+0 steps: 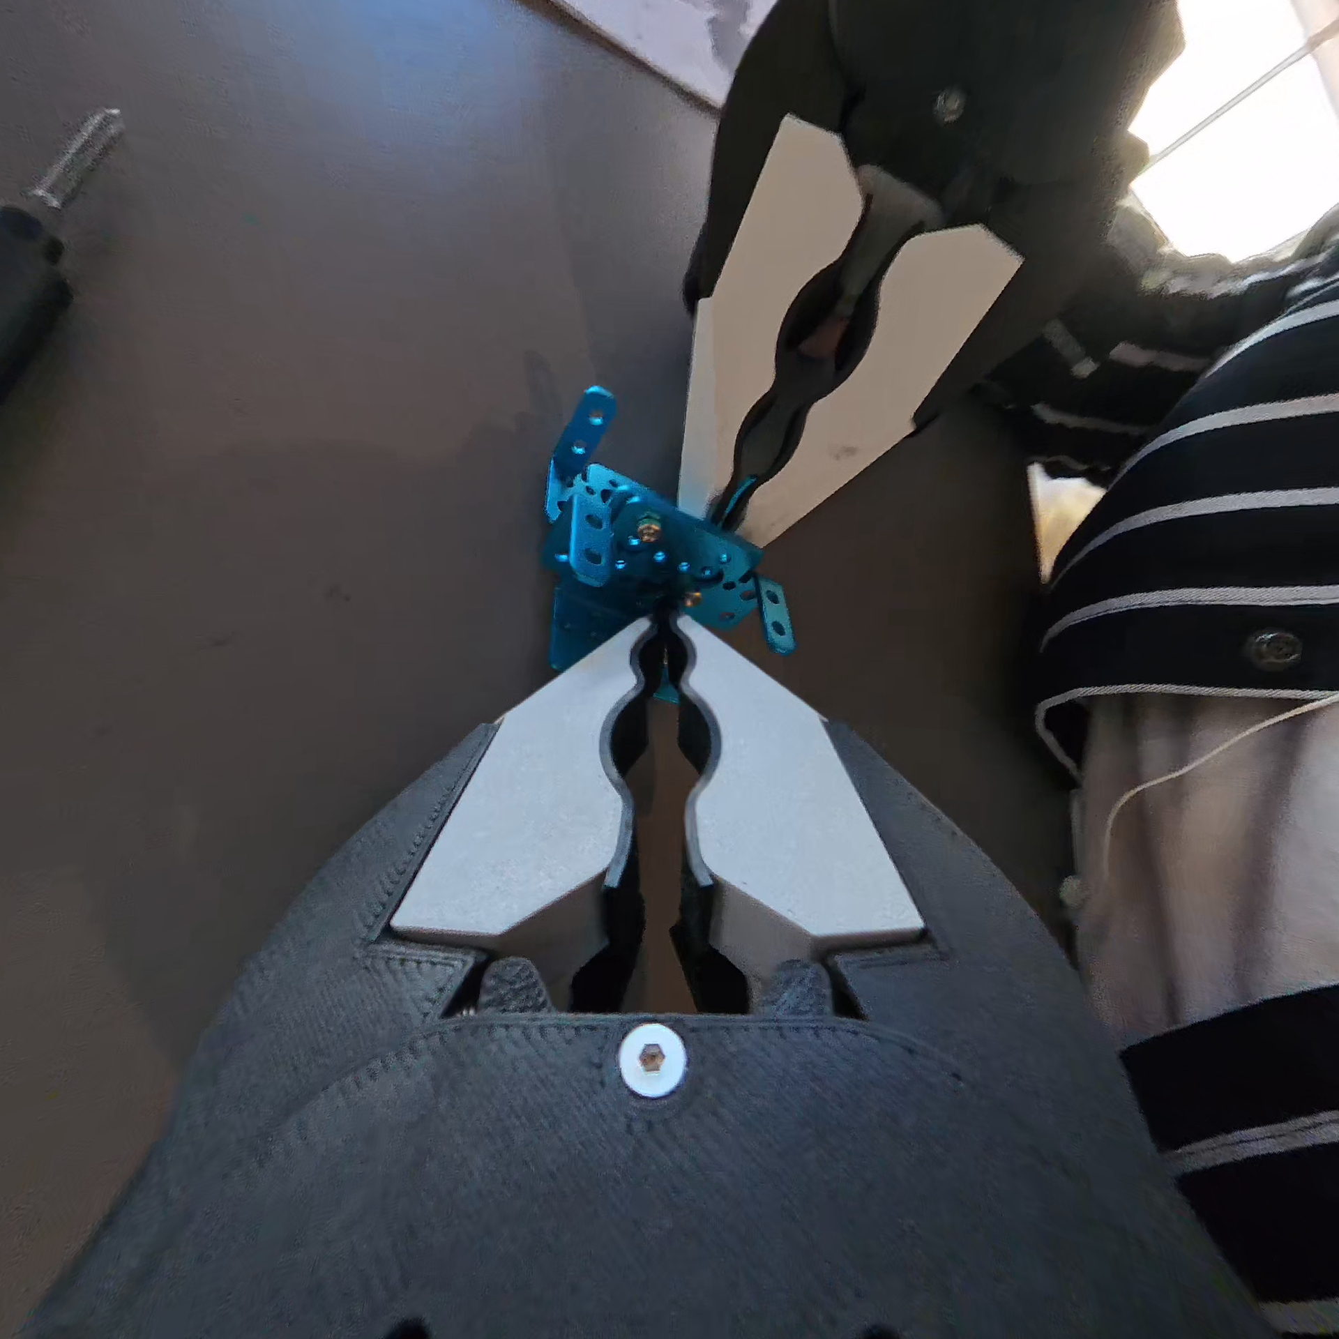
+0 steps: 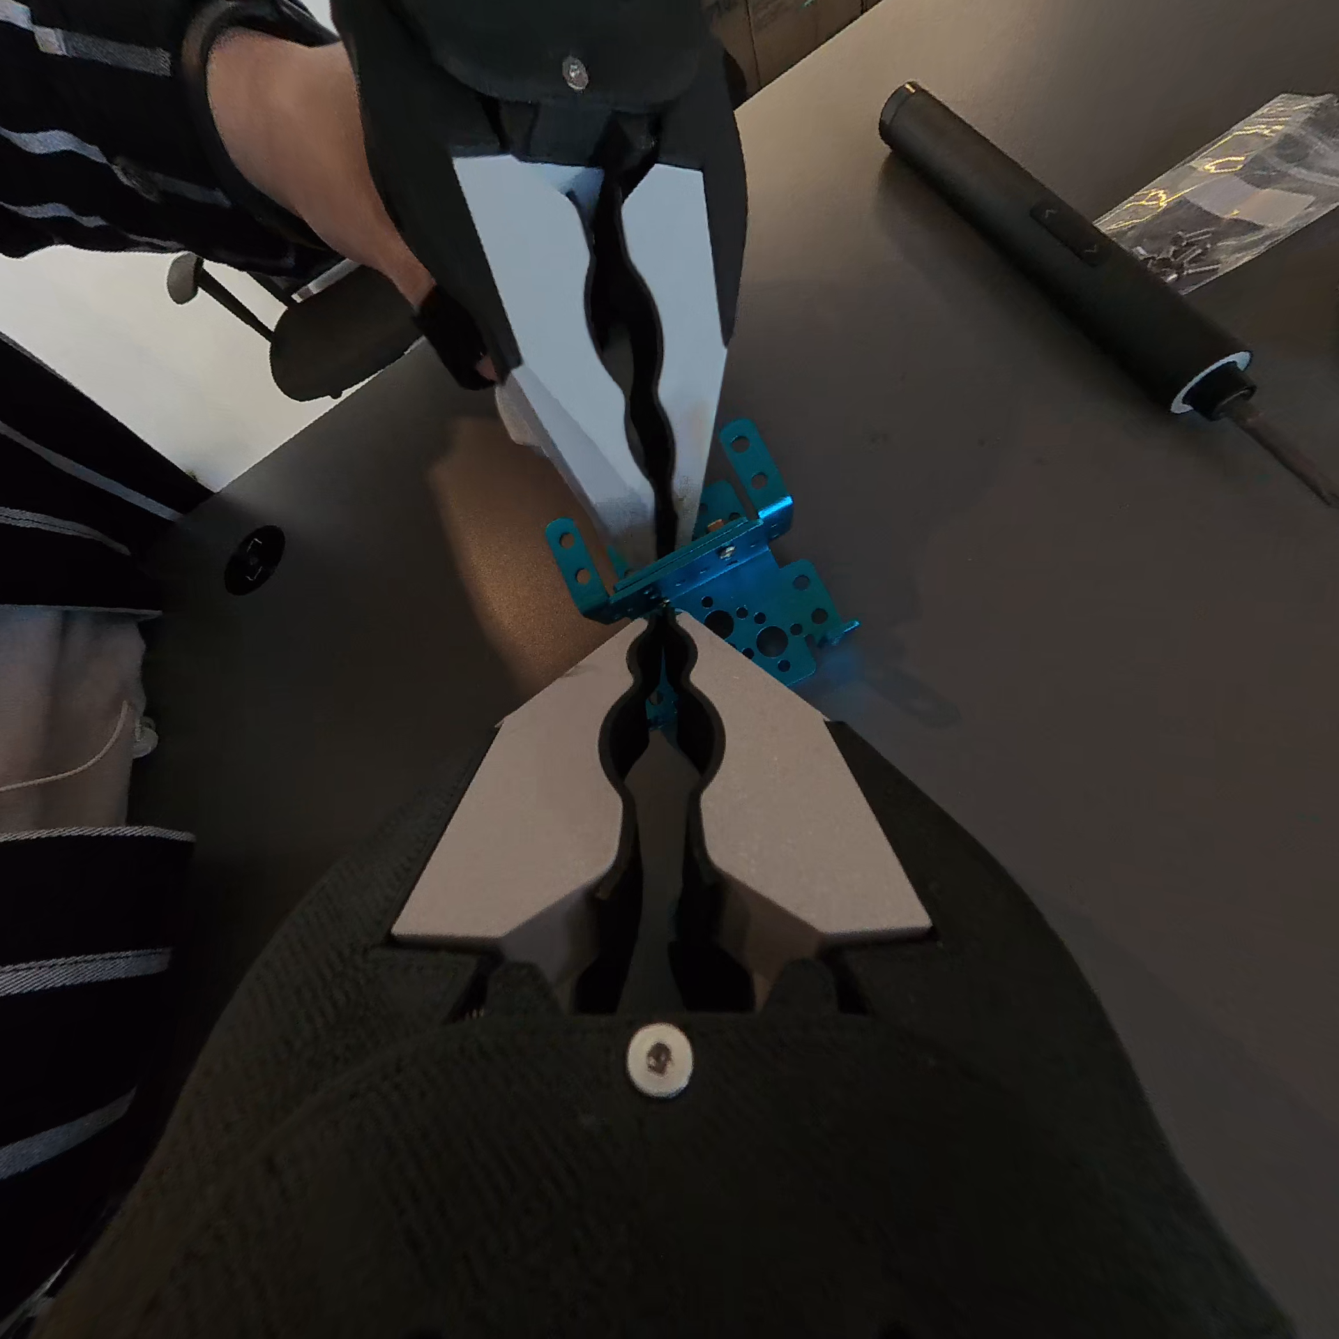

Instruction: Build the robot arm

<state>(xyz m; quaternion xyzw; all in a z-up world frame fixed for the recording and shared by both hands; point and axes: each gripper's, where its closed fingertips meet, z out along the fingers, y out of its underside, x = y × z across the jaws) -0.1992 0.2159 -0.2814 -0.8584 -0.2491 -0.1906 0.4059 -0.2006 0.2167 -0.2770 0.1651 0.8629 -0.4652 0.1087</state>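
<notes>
A blue metal bracket assembly with many holes and small screws hangs between both grippers above a dark table. My left gripper is shut on its near edge. My right gripper comes in from the upper right of the left wrist view and is shut on the far edge. In the right wrist view the same assembly is pinched by my right gripper from below and by the left gripper from above.
A black electric screwdriver lies on the table at the right, beside a clear plastic bag of small parts; the screwdriver also shows in the left wrist view. A person in striped clothing stands close by. A black round button sits on the table edge. My left and right fingertips are right by each other.
</notes>
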